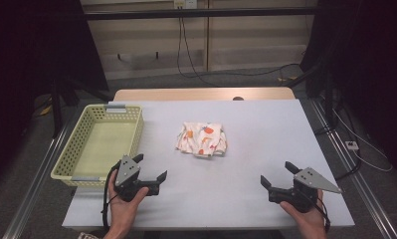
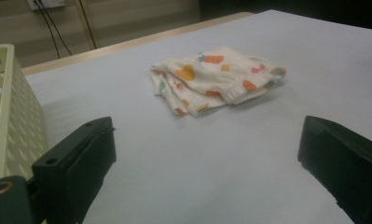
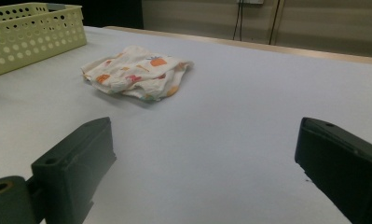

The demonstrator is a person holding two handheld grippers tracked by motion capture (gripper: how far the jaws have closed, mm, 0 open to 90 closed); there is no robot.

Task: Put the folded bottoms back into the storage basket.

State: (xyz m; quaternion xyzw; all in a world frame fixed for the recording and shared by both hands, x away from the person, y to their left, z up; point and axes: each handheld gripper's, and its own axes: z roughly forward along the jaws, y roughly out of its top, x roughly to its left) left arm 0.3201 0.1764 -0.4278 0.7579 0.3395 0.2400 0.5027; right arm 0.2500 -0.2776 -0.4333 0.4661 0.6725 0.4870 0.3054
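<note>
A folded white cloth with orange and red prints (image 1: 202,139) lies near the middle of the pale grey table (image 1: 265,134). It appears ahead of the jaws in the left gripper view (image 2: 211,79) and in the right gripper view (image 3: 137,72). My left gripper (image 1: 150,168) rests near the front left of the table, open, with nothing between its jaws. My right gripper (image 1: 278,174) sits near the front right, also open and empty. Both are well short of the cloth.
A pale yellow perforated basket (image 1: 131,124) stands at the table's left side, just beyond my left gripper, and looks empty. Its wall shows in the left gripper view (image 2: 11,116) and the right gripper view (image 3: 34,35). Cables hang along the back wall (image 1: 186,45).
</note>
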